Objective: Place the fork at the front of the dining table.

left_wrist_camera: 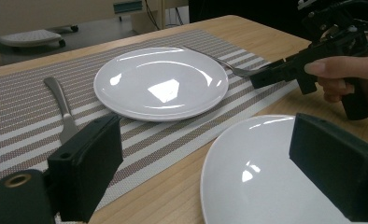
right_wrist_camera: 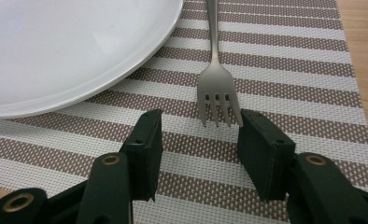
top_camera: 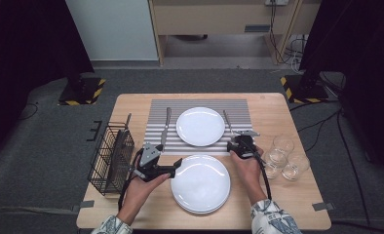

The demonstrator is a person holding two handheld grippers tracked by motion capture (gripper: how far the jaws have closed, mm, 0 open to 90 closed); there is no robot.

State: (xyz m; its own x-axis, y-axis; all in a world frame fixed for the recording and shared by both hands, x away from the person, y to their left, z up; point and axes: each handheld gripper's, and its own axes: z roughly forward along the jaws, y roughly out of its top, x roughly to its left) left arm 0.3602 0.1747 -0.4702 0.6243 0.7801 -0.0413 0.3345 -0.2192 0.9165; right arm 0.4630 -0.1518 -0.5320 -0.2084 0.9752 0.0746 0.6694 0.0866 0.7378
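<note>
Up close in the right gripper view, the right gripper (right_wrist_camera: 198,135) has its jaws partly open at the tines of the fork (right_wrist_camera: 215,84), one tine tip at the right pad and nothing clamped, the fork lying on the striped placemat (right_wrist_camera: 285,88) just beside the far plate (right_wrist_camera: 56,51). The high view adds what that close-up misses: a knife (top_camera: 165,127) left of that plate, a wire basket (top_camera: 111,158) at the table's left edge and glasses (top_camera: 282,158) at the right. The left gripper (left_wrist_camera: 205,158) hangs wide open and empty over the near plate (left_wrist_camera: 261,186).
</note>
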